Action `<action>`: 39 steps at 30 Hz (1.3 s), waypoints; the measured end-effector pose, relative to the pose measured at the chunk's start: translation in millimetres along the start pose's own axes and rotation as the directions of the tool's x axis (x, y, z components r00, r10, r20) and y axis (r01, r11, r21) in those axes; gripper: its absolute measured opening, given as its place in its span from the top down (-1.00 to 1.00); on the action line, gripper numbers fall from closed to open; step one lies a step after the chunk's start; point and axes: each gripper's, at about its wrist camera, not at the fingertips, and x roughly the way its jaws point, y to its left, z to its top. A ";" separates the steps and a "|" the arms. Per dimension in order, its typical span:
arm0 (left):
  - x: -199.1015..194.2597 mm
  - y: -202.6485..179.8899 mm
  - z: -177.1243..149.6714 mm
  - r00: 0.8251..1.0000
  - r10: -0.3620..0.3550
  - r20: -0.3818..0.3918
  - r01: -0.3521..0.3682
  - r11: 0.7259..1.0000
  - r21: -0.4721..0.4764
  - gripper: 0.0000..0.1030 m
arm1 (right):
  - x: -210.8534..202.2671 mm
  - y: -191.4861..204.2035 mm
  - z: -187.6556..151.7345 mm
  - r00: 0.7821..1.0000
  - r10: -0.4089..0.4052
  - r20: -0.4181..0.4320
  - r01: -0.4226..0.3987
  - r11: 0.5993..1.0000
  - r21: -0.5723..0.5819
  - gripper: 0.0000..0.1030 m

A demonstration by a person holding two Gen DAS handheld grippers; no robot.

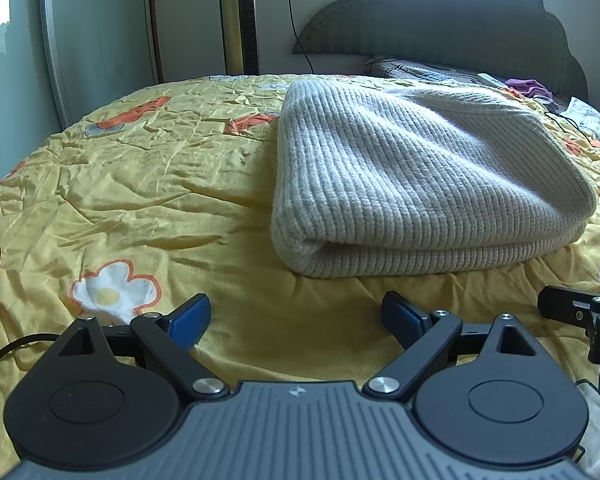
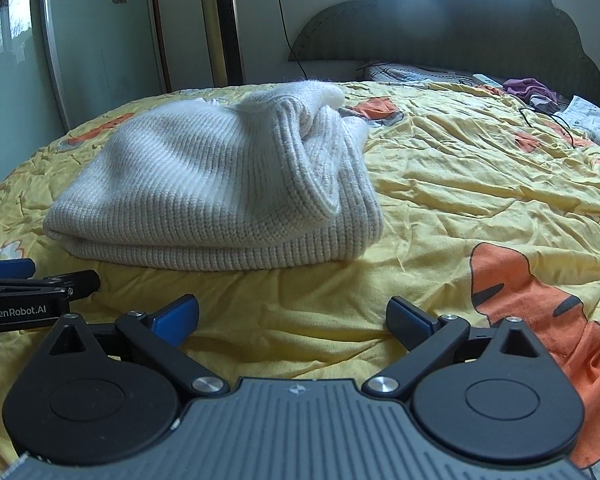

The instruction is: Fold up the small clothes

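A cream ribbed knit sweater lies folded in layers on the yellow bedspread. It also shows in the right wrist view, with a bunched sleeve or collar on its top right. My left gripper is open and empty, a short way in front of the sweater's near fold. My right gripper is open and empty, in front of the sweater's near right corner. Each gripper shows at the edge of the other's view: the right one and the left one.
The bed has a dark scalloped headboard with pillows, a purple cloth, a white remote and a black cable near it. A gold tower fan and a glass sliding door stand beyond the bed.
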 end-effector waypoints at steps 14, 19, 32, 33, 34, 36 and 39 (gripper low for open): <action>3.6 1.4 0.0 1.000 -0.001 -0.014 0.001 1.000 -0.007 -1.00 | 3.9 2.2 -0.8 1.000 -0.012 -0.025 0.011 1.000 -0.018 -1.00; 3.2 1.3 0.0 1.000 -0.002 -0.014 0.001 1.000 -0.007 -1.00 | 5.4 2.9 -1.1 0.999 -0.019 -0.032 0.018 0.999 -0.029 -1.00; 3.0 1.5 -0.2 1.000 -0.002 -0.014 0.002 1.000 -0.006 -1.00 | 6.1 5.1 -2.0 0.999 -0.034 -0.039 0.032 0.998 -0.051 -1.00; 3.0 1.4 -0.3 1.000 -0.002 -0.014 0.002 1.000 -0.007 -1.00 | 6.4 5.1 -2.0 0.999 -0.036 -0.039 0.034 0.998 -0.053 -1.00; 3.0 1.4 -0.3 1.000 -0.002 -0.014 0.002 1.000 -0.006 -1.00 | 6.4 5.0 -2.1 0.999 -0.036 -0.040 0.034 0.998 -0.054 -1.00; 3.0 1.4 -0.3 1.000 -0.002 -0.014 0.002 1.000 -0.006 -1.00 | 6.8 4.6 -2.2 0.999 -0.035 -0.040 0.033 0.998 -0.054 -1.00; 2.9 1.4 -0.4 1.000 -0.002 -0.014 0.002 1.000 -0.006 -1.00 | 6.8 4.8 -2.2 0.999 -0.036 -0.040 0.034 0.998 -0.055 -1.00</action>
